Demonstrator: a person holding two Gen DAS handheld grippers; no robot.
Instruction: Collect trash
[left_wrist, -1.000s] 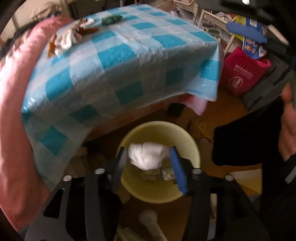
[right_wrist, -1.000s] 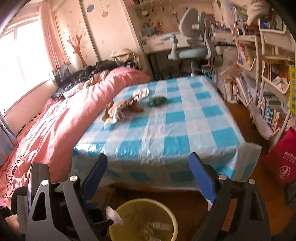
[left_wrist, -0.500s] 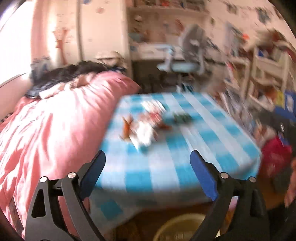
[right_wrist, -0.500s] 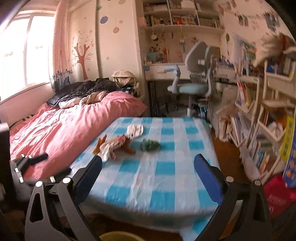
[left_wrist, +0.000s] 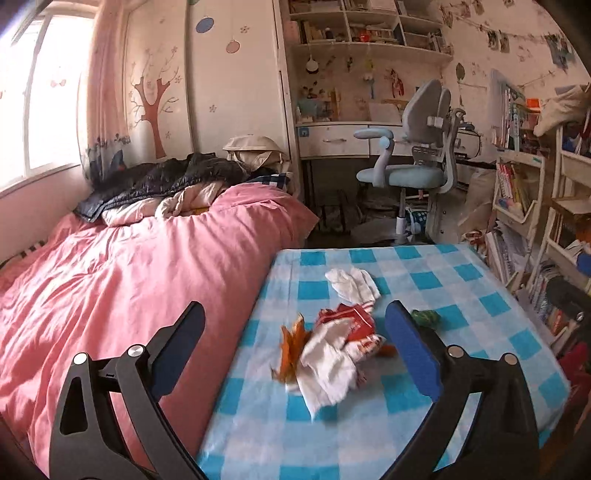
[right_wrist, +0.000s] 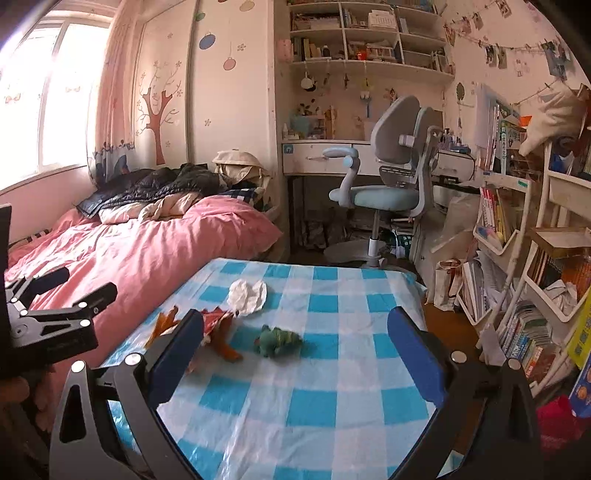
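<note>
From the left wrist view, the left gripper (left_wrist: 293, 349) faces the worktop (left_wrist: 461, 373) under its blue checked cloth, its jaws opening to nearly their widest with nothing held between them. Framed in the gap lies the main heap of trash: a crumpled white paper (left_wrist: 328, 365) tangled with a red and white wrapper (left_wrist: 351, 325) and an orange scrap (left_wrist: 291, 347) at its left. A separate white tissue (left_wrist: 352, 284) lies further back, and a small green wad (left_wrist: 424, 317) peeks out past the right finger. The heap is loose and layered, so the sound approach, as I judge it, is to come down over its thickest part and close low against the cloth, so that paper and wrapper are gathered in one bite without leaving the orange piece behind. From the right wrist view, the right gripper (right_wrist: 295, 349) also stands empty, jaws spread fully wide. The green wad (right_wrist: 277, 341) sits alone between its fingers, well apart from the tissue (right_wrist: 247, 295) behind it, and makes the natural target for this hand; the wrapper (right_wrist: 216, 319) is half hidden by the left finger. The left gripper (right_wrist: 62, 295) shows at the left over the pink bed (right_wrist: 147, 247), so the two hands should take separate pieces to avoid crossing.
</note>
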